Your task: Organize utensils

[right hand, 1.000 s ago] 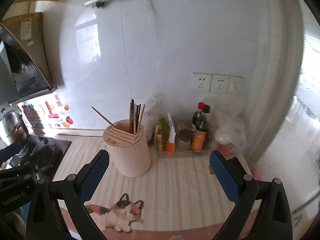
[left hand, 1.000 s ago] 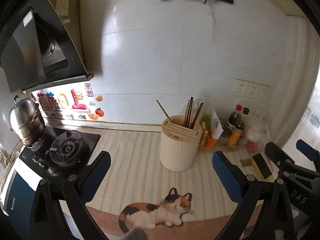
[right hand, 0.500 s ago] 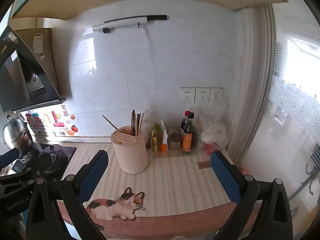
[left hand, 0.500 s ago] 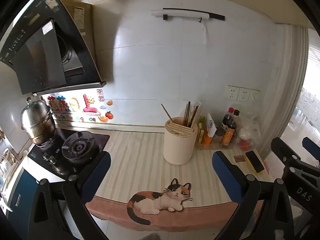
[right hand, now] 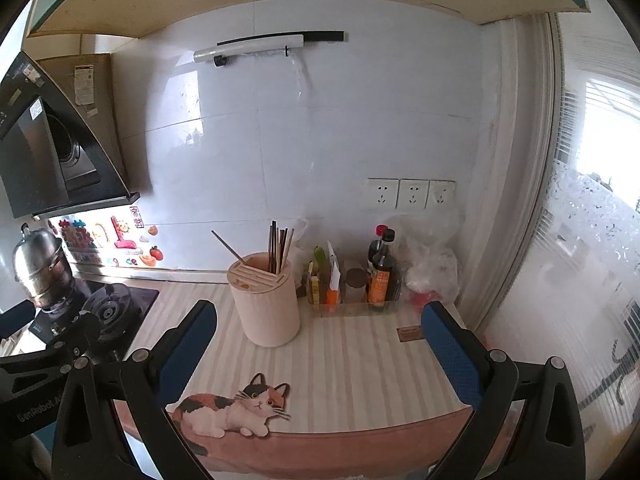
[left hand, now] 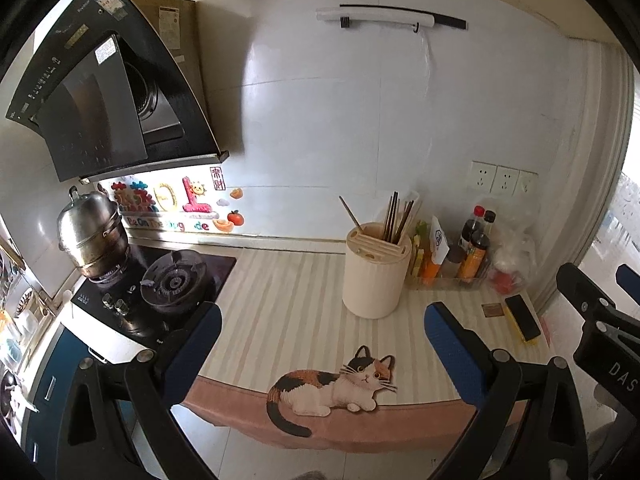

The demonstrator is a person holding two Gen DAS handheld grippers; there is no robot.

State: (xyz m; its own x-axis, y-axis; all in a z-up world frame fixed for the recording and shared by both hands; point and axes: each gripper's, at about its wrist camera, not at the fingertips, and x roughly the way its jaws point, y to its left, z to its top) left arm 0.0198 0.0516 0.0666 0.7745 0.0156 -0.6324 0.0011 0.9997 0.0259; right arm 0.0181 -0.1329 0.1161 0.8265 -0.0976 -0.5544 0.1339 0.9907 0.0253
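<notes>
A cream cylindrical utensil holder (left hand: 376, 276) (right hand: 267, 304) stands on the striped counter mat (left hand: 288, 300) (right hand: 360, 360). Several dark chopsticks (left hand: 394, 216) (right hand: 278, 246) stick up from it, and one more (left hand: 351, 214) (right hand: 229, 246) leans out to the left. My left gripper (left hand: 320, 352) hangs open, in front of the counter edge and well short of the holder. My right gripper (right hand: 320, 354) is open too, also back from the counter. Neither holds anything. The right gripper (left hand: 596, 312) shows at the right edge of the left wrist view.
A gas hob (left hand: 160, 284) with a steel pot (left hand: 90, 236) sits at the left under a black range hood (left hand: 100, 92). Sauce bottles (right hand: 382, 276) and packets stand in a clear tray behind the holder. A black-and-yellow block (left hand: 520, 322) lies at the right. A cat picture (left hand: 336, 388) marks the mat's front edge.
Both grippers have pulled back from the counter and risen, so the holder looks smaller and the mat's front edge is now in view. Both stay open.
</notes>
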